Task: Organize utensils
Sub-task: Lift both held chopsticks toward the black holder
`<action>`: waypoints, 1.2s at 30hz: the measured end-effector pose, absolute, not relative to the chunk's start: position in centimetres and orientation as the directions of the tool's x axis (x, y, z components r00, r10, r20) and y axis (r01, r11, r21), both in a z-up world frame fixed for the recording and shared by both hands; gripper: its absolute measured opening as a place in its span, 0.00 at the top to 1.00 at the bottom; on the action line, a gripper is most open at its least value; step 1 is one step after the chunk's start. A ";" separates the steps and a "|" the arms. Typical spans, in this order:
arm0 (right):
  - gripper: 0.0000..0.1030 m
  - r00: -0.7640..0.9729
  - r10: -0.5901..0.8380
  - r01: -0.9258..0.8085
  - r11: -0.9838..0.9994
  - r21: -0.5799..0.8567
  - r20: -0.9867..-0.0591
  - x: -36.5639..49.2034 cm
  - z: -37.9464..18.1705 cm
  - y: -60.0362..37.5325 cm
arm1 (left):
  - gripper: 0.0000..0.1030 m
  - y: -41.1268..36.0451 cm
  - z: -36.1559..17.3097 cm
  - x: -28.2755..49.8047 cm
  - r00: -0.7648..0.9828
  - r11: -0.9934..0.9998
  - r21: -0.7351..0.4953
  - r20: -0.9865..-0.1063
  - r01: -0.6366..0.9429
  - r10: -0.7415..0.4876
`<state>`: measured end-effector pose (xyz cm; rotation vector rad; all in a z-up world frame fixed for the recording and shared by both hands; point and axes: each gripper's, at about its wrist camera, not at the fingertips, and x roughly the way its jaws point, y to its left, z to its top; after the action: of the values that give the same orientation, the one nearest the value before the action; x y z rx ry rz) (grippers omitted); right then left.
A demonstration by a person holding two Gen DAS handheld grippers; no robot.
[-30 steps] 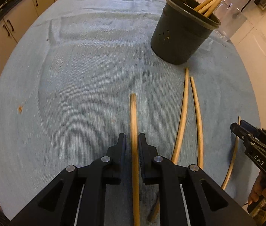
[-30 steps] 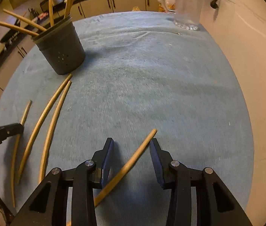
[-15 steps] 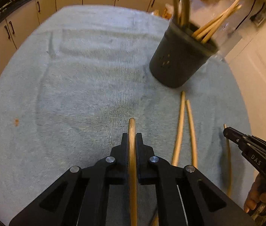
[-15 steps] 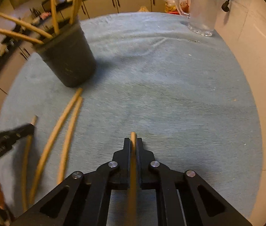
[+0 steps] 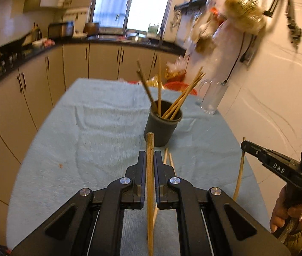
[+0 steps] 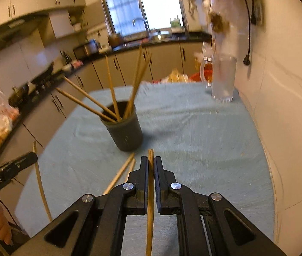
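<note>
My left gripper is shut on a wooden chopstick and holds it above the teal cloth. My right gripper is shut on another chopstick, also lifted. A dark grey utensil holder with several chopsticks stands ahead of both; it also shows in the right wrist view. Two loose chopsticks lie on the cloth before the holder. The right gripper and its chopstick show at the right of the left wrist view; the left gripper shows at the left of the right wrist view.
A glass mug stands at the far right of the table by the wall. Kitchen cabinets and a counter run behind and to the left. The table's edges drop off on the left and near sides.
Both grippers closed on their chopsticks and lifted them off the cloth, tilting up so the views now look level across the table toward the holder.
</note>
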<state>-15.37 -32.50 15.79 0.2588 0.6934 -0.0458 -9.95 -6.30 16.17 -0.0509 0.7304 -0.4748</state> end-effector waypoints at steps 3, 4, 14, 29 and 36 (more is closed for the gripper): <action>0.95 0.795 0.044 0.120 0.966 0.228 -0.605 -17.5 17.0 -32.0 | 0.94 -5.7 16.7 -12.4 0.673 0.896 -0.175 -0.605 0.408 -0.425; 0.95 0.802 0.046 0.115 0.966 0.230 -0.596 -18.1 17.3 -31.9 | 0.94 -5.7 17.1 -13.3 0.680 0.896 -0.165 -0.599 0.412 -0.423; 0.95 0.847 0.056 0.068 0.975 0.213 -0.529 -22.5 18.8 -30.8 | 0.94 -5.3 18.5 -18.1 0.736 0.891 -0.088 -0.531 0.445 -0.420; 0.95 0.883 0.057 0.034 0.982 0.184 -0.465 -25.2 20.2 -30.3 | 0.94 -5.0 20.5 -20.0 0.726 0.863 -0.129 -0.488 0.488 -0.484; 0.95 0.892 0.056 0.031 0.982 0.185 -0.449 -23.9 21.2 -30.9 | 0.94 -5.9 22.3 -18.2 0.735 0.859 -0.130 -0.466 0.495 -0.493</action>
<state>-23.93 -30.85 21.17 0.1898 0.4707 0.0131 -18.22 -5.91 22.27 0.0028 0.5115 -0.5428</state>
